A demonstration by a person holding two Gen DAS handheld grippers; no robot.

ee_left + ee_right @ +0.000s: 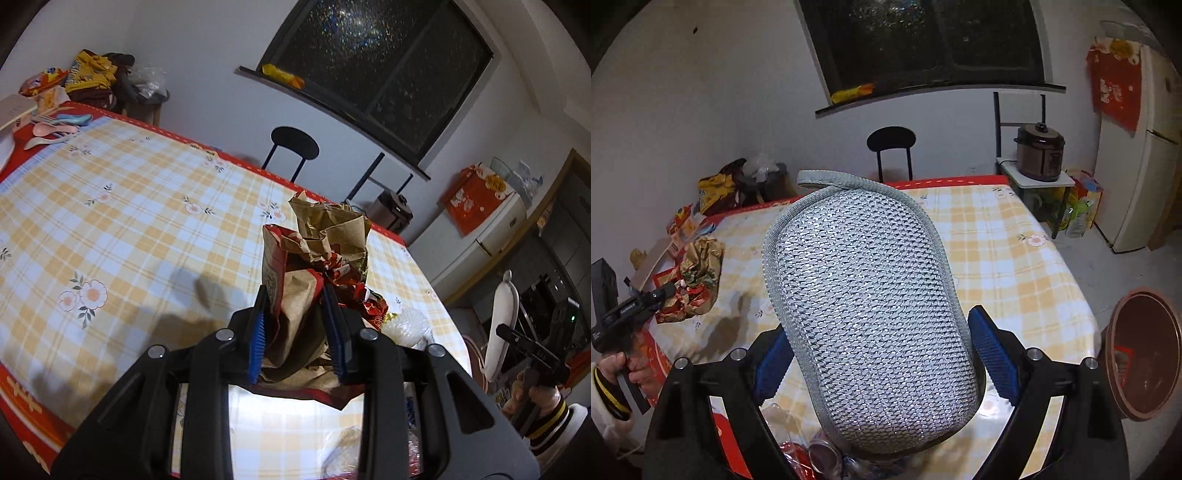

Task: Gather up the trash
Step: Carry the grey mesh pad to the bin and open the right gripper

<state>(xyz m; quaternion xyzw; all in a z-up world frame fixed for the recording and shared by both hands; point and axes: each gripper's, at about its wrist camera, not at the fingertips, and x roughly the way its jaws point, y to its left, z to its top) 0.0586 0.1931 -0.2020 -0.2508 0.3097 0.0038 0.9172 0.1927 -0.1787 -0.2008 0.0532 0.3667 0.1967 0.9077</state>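
Note:
A crumpled brown and red paper bag (325,229) sticks up between the blue pads of my left gripper (295,295), which is shut on it and holds it above the checked tablecloth (129,206). The right wrist view shows the same paper wad (698,280) at the left gripper's tip, with a hand (624,365) on the handle. My right gripper (882,347) stands wide, its pads against both sides of a grey woven basket (868,314), which hides most of the table behind it. A loop handle (820,179) sits at the basket's far end.
A black chair (891,140) stands at the table's far side. A cooker (1039,151) sits on a small stand, with a fridge (1137,177) to its right. A brown round bin (1145,354) stands off the table's right edge. Packets and bags (88,74) crowd the far left corner. Cans and clear plastic (820,454) lie at the near edge.

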